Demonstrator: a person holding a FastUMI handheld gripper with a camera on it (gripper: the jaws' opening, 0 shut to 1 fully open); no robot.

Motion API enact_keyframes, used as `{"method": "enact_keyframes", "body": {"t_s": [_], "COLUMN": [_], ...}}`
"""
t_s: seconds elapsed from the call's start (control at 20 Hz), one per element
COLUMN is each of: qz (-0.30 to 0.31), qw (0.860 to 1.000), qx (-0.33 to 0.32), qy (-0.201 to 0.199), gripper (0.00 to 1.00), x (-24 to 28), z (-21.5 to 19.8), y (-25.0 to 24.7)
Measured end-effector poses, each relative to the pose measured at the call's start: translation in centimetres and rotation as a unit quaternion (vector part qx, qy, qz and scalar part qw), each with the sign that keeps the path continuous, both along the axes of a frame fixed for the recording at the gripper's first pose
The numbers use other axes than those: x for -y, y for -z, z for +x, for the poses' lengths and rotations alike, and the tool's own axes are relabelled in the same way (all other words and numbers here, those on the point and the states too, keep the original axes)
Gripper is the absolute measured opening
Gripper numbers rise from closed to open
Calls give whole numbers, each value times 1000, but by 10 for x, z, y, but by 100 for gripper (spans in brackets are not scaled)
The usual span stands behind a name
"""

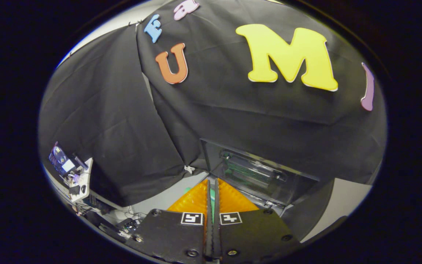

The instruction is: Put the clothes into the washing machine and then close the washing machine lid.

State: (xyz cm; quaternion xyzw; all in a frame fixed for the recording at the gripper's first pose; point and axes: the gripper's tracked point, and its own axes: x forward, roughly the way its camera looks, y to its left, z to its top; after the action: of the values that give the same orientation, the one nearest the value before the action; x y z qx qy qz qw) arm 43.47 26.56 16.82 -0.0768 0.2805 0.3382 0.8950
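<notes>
My gripper point(213, 183) is shut, its two fingers almost touching. A thin strip of green cloth point(213, 204) shows in the narrow slit between them, and a small bit of the same green peeks out beside the left finger. Most of the cloth is hidden under the fingers. Just beyond the fingertips and slightly right stands the washing machine lid point(256, 175), dark with a see-through window, raised upright against the booth wall. The pale top of the washing machine point(346, 198) shows to the right of the fingers. The drum opening is hidden behind my fingers.
The black cloth wall hangs close behind the lid and spans the whole background. A pale grey surface point(167, 198) lies left of the fingers. Further left, a white stand with small cluttered items point(72, 172) and cables point(126, 223) sits low down.
</notes>
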Motion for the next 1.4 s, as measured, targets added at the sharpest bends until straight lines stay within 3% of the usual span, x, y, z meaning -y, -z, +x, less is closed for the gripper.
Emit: {"method": "enact_keyframes", "body": {"t_s": [0.45, 1.1, 1.25, 1.4], "qz": [-21, -21, -35, -36], "qw": [999, 998, 997, 996], "qx": [-42, -52, -53, -31], "qy": [-5, 14, 42, 79], "gripper": [4, 4, 4, 100], "x": [-10, -3, 8, 17], "z": [-2, 11, 19, 38], "y": [61, 69, 68, 59]}}
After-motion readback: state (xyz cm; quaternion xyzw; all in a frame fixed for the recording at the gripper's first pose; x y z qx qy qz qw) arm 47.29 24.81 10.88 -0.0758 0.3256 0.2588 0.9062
